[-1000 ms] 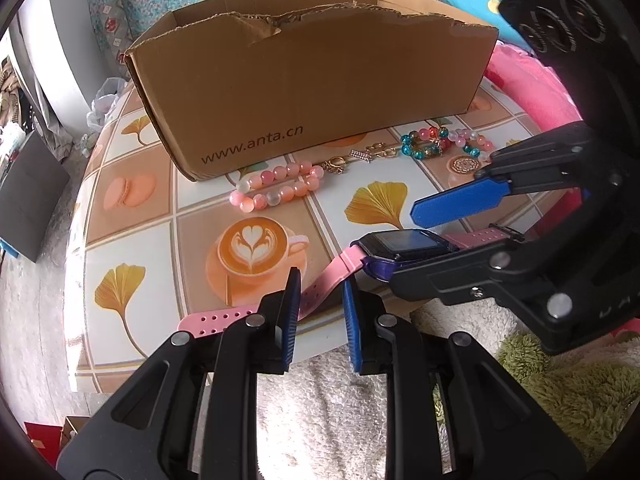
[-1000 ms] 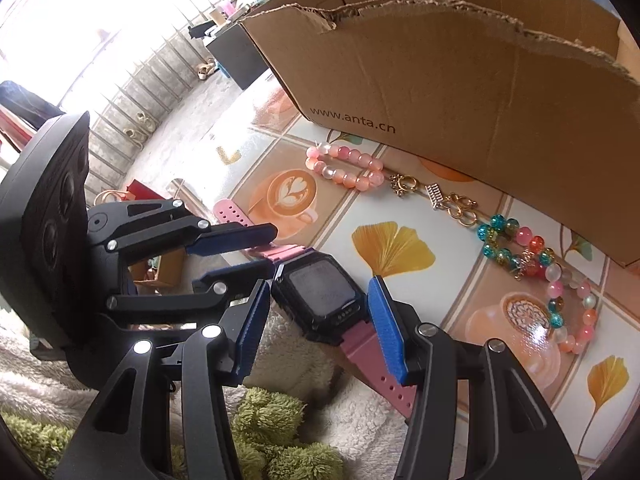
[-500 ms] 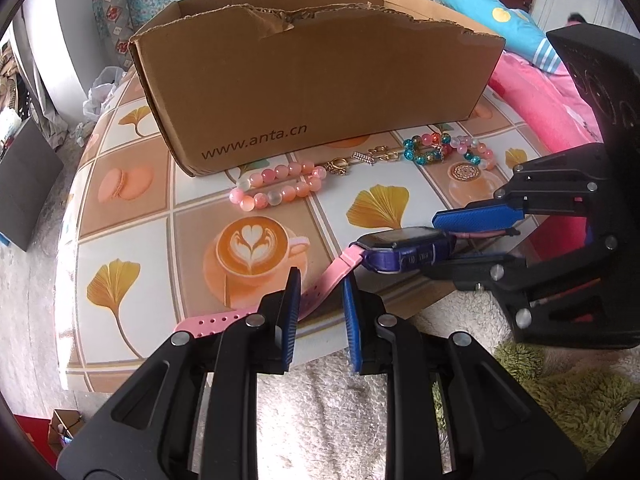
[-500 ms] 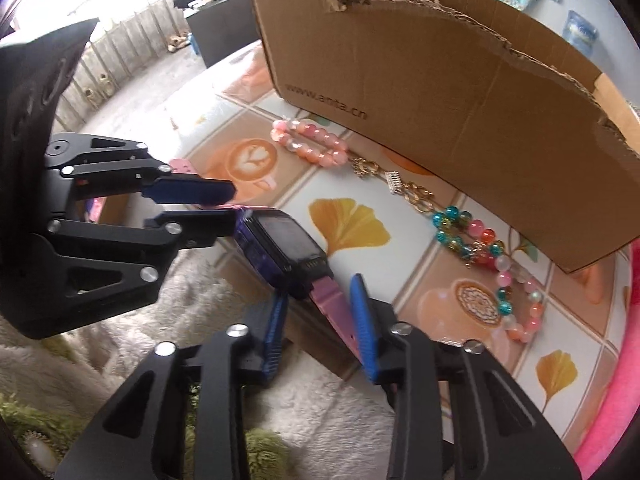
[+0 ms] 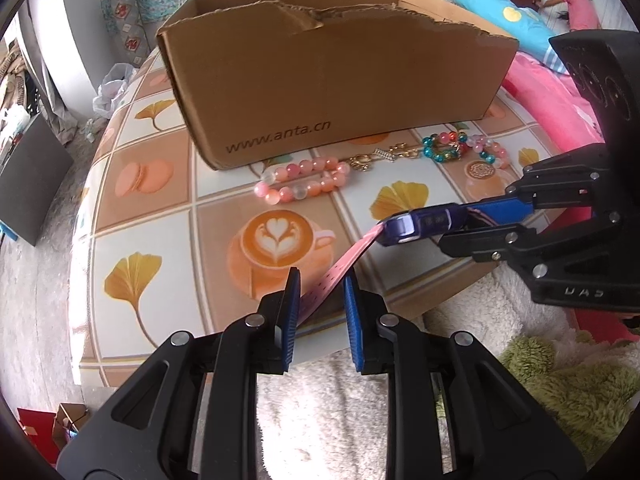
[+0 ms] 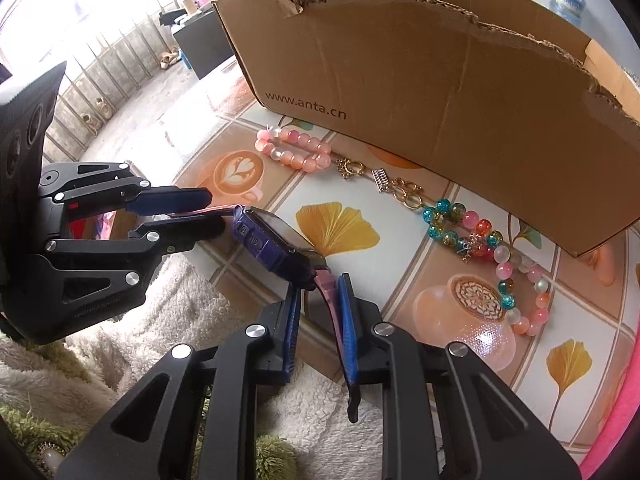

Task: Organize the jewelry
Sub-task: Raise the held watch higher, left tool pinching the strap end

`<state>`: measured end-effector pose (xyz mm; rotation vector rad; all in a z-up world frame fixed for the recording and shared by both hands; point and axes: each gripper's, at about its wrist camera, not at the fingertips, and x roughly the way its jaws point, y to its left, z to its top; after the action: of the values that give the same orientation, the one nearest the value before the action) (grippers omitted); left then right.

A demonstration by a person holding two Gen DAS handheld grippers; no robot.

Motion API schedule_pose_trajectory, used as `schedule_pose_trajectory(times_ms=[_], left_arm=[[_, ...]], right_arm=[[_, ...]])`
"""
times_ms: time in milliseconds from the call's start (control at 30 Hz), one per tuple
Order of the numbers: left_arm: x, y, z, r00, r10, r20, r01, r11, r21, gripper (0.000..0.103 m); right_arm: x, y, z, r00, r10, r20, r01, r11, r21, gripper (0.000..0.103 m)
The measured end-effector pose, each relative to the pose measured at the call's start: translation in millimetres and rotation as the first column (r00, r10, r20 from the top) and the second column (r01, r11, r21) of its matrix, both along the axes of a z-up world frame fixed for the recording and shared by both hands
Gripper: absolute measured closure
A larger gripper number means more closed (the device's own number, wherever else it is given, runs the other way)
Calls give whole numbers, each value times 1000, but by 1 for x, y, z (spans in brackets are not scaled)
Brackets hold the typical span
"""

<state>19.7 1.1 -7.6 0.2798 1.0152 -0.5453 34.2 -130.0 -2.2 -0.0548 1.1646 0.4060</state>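
Note:
A child's watch with a purple body (image 5: 420,224) (image 6: 272,246) and a pink strap hangs just above the table's near edge, tilted on its side. My left gripper (image 5: 320,292) (image 6: 200,214) is shut on one end of the pink strap (image 5: 340,272). My right gripper (image 6: 320,308) (image 5: 476,220) has the other strap end (image 6: 330,292) between its blue pads, its jaws still closing on it. On the table lie a pink bead bracelet (image 5: 304,184) (image 6: 294,152), a gold chain (image 5: 380,156) (image 6: 380,178) and a multicoloured bead bracelet (image 5: 460,148) (image 6: 480,236).
An open cardboard box (image 5: 320,80) (image 6: 440,80) stands behind the jewelry on the tile-print tablecloth (image 5: 140,240). A white and green fluffy rug (image 5: 320,400) lies below the table edge. Pink bedding (image 5: 552,96) is at the right, and a person (image 5: 576,4) is far behind.
My right gripper slid off the watch body onto the strap behind it and narrowed. The watch rose off the table and turned onto its edge. My left gripper kept its hold.

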Motion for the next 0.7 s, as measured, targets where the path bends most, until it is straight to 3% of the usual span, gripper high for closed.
schedule_pose_trajectory(times_ms=[167, 700], left_arm=[[0, -5, -3, 1000, -1, 23, 0, 999, 45, 82], [4, -3, -4, 1000, 31, -3, -31, 999, 21, 83]], right_arm=[[2, -1, -1, 1000, -9, -2, 9, 1000, 7, 84], [-7, -18, 1, 999, -30, -16, 30, 1000, -7, 84]])
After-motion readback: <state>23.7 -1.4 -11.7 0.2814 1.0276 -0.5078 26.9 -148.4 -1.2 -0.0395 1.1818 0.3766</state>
